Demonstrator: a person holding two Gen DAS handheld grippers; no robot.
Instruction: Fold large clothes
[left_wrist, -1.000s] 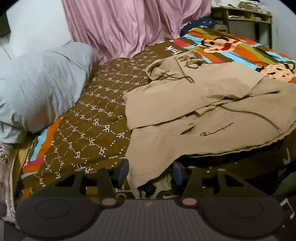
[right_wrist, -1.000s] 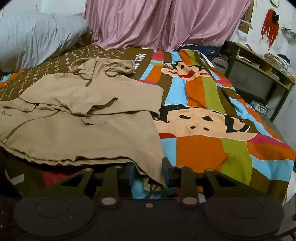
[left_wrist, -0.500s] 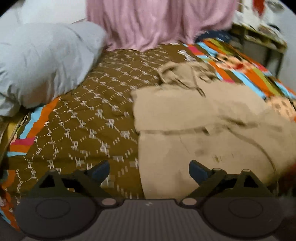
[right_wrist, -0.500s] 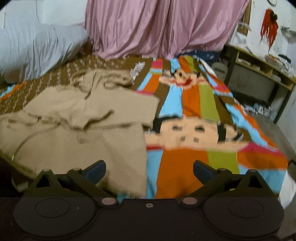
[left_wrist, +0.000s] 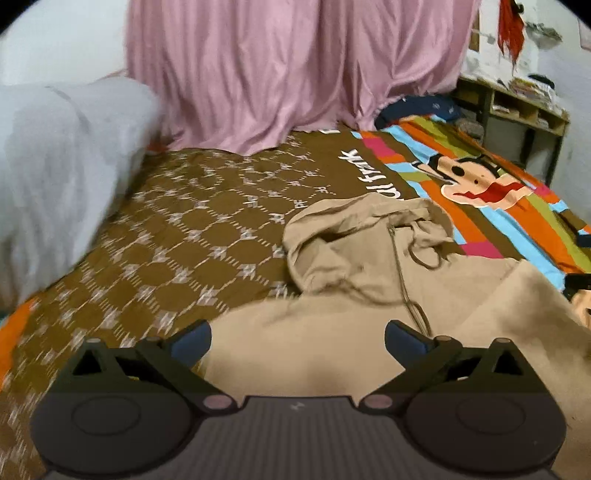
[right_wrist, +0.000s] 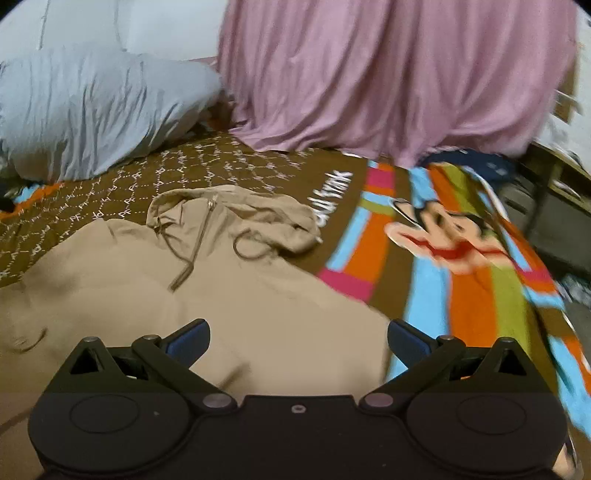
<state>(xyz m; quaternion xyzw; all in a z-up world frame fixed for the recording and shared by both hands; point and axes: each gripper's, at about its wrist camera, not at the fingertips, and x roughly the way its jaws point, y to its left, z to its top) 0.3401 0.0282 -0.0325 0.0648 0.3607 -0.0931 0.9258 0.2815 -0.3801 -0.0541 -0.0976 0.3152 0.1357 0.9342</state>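
Observation:
A tan hooded sweatshirt (left_wrist: 325, 354) lies spread on the bed, its hood (left_wrist: 369, 236) and drawstrings pointing toward the curtain. My left gripper (left_wrist: 297, 338) hovers over the garment's left shoulder area; its jaws are opening, wide apart, and grip no cloth. In the right wrist view the same sweatshirt (right_wrist: 229, 306) shows its hood (right_wrist: 236, 210) and short zip. My right gripper (right_wrist: 298, 338) stands open over the garment's right shoulder edge, with nothing pinched between its blue pads. Both views are motion-blurred.
The bed is covered by a brown patterned spread (left_wrist: 177, 240) that turns into bright cartoon stripes (right_wrist: 461, 266) on the right. A grey pillow (left_wrist: 62, 177) lies at the left. A pink curtain (left_wrist: 295, 74) hangs behind, and a wooden shelf (left_wrist: 517, 110) stands at the far right.
Both grippers let go of the sweatshirt's lower hem corners and opened wide. Both then moved forward over the garment toward its hood end.

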